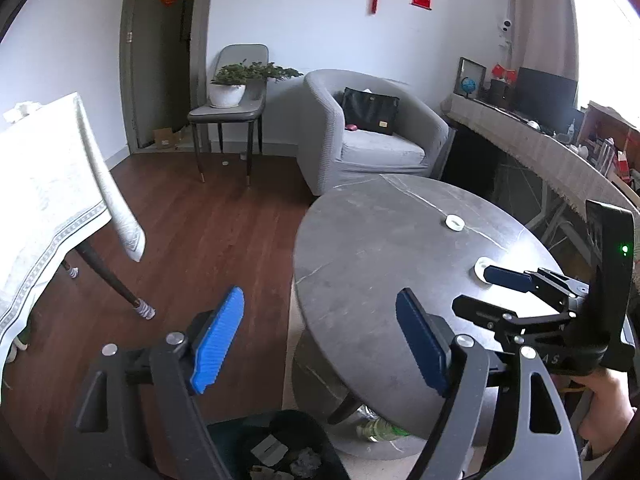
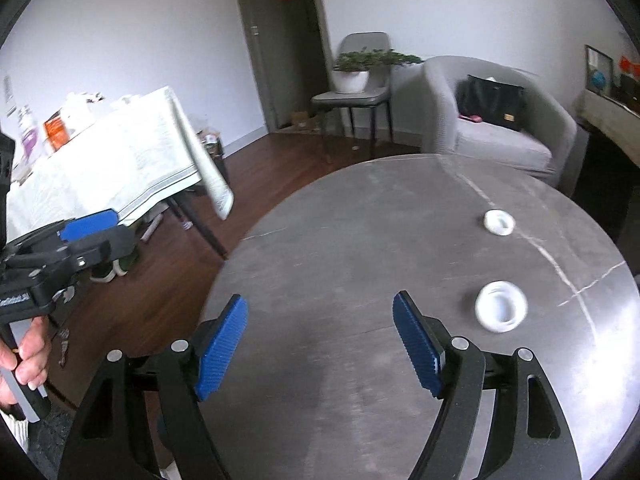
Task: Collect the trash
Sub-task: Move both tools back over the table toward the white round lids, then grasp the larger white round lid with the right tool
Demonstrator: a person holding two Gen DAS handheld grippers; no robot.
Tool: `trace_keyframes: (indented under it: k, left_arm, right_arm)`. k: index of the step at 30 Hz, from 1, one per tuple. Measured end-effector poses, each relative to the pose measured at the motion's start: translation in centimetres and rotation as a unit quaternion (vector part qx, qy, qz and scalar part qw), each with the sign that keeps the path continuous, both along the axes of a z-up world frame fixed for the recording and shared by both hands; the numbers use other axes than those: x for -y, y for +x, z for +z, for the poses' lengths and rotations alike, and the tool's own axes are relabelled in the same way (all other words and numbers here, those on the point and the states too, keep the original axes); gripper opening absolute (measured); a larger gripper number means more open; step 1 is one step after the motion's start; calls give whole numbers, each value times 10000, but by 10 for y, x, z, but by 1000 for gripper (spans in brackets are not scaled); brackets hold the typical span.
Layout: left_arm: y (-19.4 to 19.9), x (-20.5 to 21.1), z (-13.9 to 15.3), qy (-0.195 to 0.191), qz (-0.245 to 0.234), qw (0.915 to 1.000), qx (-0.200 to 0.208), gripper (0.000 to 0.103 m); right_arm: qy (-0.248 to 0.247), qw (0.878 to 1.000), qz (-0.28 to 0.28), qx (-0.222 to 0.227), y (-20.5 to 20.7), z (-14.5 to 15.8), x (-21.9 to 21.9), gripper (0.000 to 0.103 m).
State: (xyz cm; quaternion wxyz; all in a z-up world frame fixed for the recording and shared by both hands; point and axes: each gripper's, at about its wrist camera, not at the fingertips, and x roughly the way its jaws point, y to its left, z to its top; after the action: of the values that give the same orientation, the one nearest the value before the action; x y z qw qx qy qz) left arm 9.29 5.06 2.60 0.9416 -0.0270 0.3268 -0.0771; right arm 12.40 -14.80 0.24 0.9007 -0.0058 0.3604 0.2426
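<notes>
Two white ring-shaped pieces of trash lie on the round grey table (image 2: pixel 340 240): a nearer one (image 2: pixel 501 306) and a farther one (image 2: pixel 499 222). In the left wrist view they show as the farther ring (image 1: pixel 455 222) and the nearer ring (image 1: pixel 480 268), partly hidden by the right gripper's fingers (image 1: pixel 506 277). My right gripper (image 2: pixel 320 344) is open and empty above the table, left of the nearer ring. My left gripper (image 1: pixel 320 340) is open and empty at the table's left edge, above a dark trash bin (image 1: pixel 280 448) holding scraps.
A cloth-covered table (image 1: pixel 44 184) stands to the left, with a chair holding a potted plant (image 1: pixel 228 88) and a grey armchair (image 1: pixel 372 136) beyond. A plastic bottle (image 1: pixel 380 428) lies under the round table. A cluttered desk (image 1: pixel 560 152) runs along the right.
</notes>
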Motion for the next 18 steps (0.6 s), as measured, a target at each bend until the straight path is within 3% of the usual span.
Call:
trace_keyframes:
  k: [10, 18]
  left_arm:
    - [33, 25, -9, -16, -98, 9998, -142, 81]
    - [56, 47, -19, 4, -178, 9995, -264, 81]
  right_arm:
    - [-246, 9984, -515, -6, 26, -9, 37, 76]
    - [-440, 9948, -867, -311, 50, -24, 66, 76]
